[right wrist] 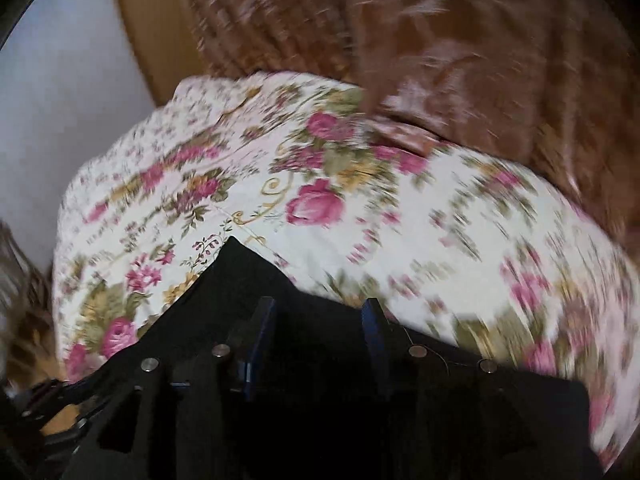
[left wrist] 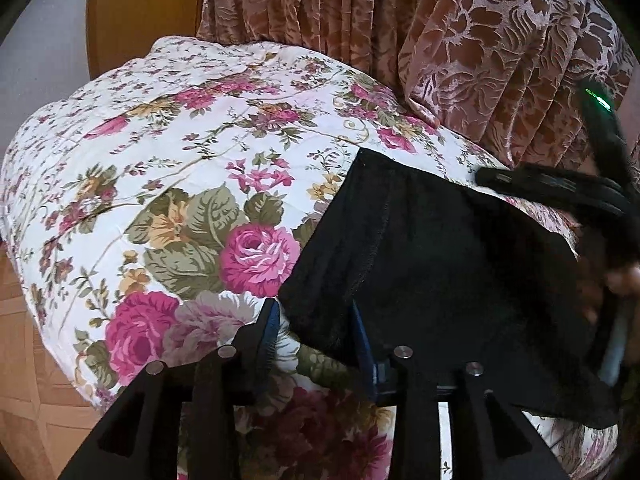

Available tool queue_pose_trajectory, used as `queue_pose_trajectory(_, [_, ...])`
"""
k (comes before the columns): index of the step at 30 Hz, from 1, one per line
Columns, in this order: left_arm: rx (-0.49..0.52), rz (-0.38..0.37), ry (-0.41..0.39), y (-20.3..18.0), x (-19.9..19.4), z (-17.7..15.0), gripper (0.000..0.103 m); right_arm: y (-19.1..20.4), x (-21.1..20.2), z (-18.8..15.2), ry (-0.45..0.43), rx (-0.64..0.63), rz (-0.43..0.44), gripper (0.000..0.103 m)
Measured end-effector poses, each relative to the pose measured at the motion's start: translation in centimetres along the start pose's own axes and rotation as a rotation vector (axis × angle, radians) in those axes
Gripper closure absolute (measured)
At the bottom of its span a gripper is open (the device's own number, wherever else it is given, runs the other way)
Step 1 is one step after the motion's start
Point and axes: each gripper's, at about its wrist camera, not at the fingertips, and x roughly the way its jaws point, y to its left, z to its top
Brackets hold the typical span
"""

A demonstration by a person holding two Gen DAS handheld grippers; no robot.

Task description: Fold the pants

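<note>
1. Pants (left wrist: 440, 264): black, lying folded on the floral quilt (left wrist: 180, 152), toward its near right part in the left wrist view. One corner points away from the camera; a stitched seam runs down from that corner.
2. Left gripper (left wrist: 316, 320): jaws apart, blue-padded fingers (left wrist: 272, 320) standing either side of the near left corner of the pants. The pads do not press the cloth; nothing is clamped.
3. Right gripper (right wrist: 320, 320): jaws apart over the black fabric, which lies under and between the fingers. No pinch visible. Right wrist view is heavily motion-blurred, so contact with the cloth cannot be told.
4. In the left wrist view the right gripper shows as a blurred black shape at the far right edge of the pants.
5. Surroundings: brown patterned curtain (left wrist: 460, 40) hangs behind the quilt; wooden board (left wrist: 140, 12) at upper left; tiled floor (left wrist: 24, 380) at lower left.
</note>
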Motion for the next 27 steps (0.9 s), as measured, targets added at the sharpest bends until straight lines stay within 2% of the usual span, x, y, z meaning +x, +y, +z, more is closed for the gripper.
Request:
queue_pose_trajectory(5, [-0.011,0.055,-0.029,0.6,-1.4,0.1,0.060,-4.7,-5.7,-4.3,-0.046,0.173,0.029,0.052])
queue_pose_trajectory(8, [-0.057,0.093,-0.058,1.7,-2.4,0.5,0.060,-8.6,-9.9,-8.6,-0.071,0.279,0.003,0.050])
queue_pose_trajectory(13, [-0.095,0.055,-0.098,1.8,-3.9,1.0,0.061,-15.4,-16.0,-16.3,-0.092,0.493,-0.088,0.049])
queue_pose_trajectory(17, [-0.029,-0.010,-0.113,-1.1,-4.4,0.9,0.061,-19.9,-21.0,-22.7,-0.136,0.665,-0.175,0.049])
queue_pose_trajectory(23, [0.123,-0.098,-0.045,-7.2,-2.9,0.4,0.061,-24.1,-27.7,-30.9,-0.220,0.864,-0.260,0.049])
queue_pose_trajectory(27, [0.218,-0.169,0.006,-11.1,-1.9,-0.4,0.061,-26.2,-31.4,-36.5,-0.304,1.027,-0.275,0.049])
